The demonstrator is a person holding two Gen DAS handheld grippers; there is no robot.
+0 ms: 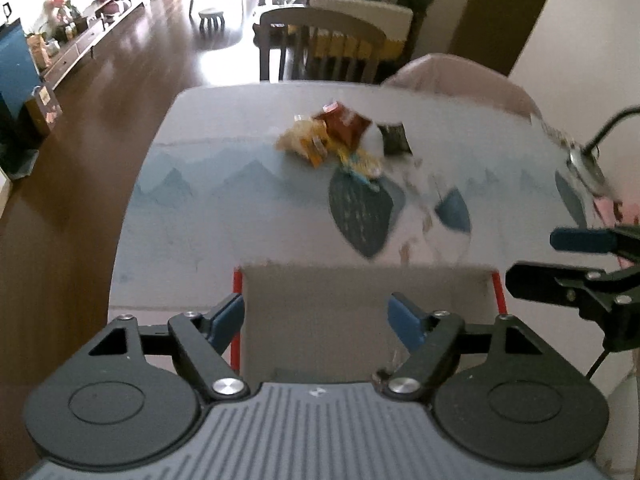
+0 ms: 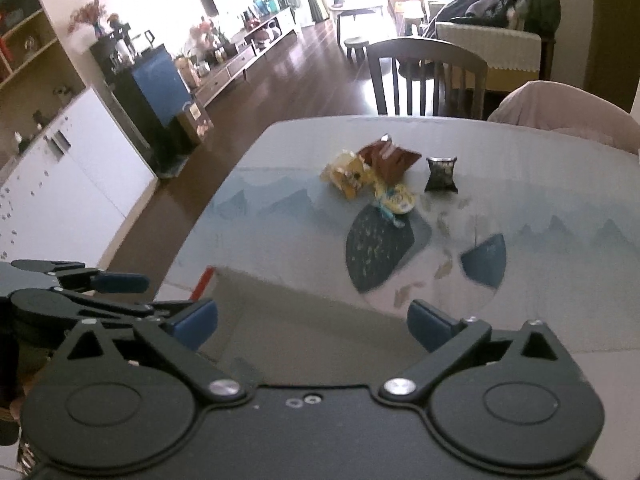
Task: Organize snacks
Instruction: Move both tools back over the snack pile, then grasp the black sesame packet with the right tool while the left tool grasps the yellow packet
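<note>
A small heap of snack packets lies in the middle of the table: a brown packet, yellow packets and a black packet a little apart to the right. A cardboard box with a red edge sits at the near side. My left gripper hangs open over the box, nothing between its fingers. My right gripper is wide open above the box's right part, also empty. Each gripper shows at the edge of the other's view.
The table has a grey-blue patterned cloth. A wooden chair stands at the far end, and a pink-covered chair at the far right. A cabled metal object lies at the right edge.
</note>
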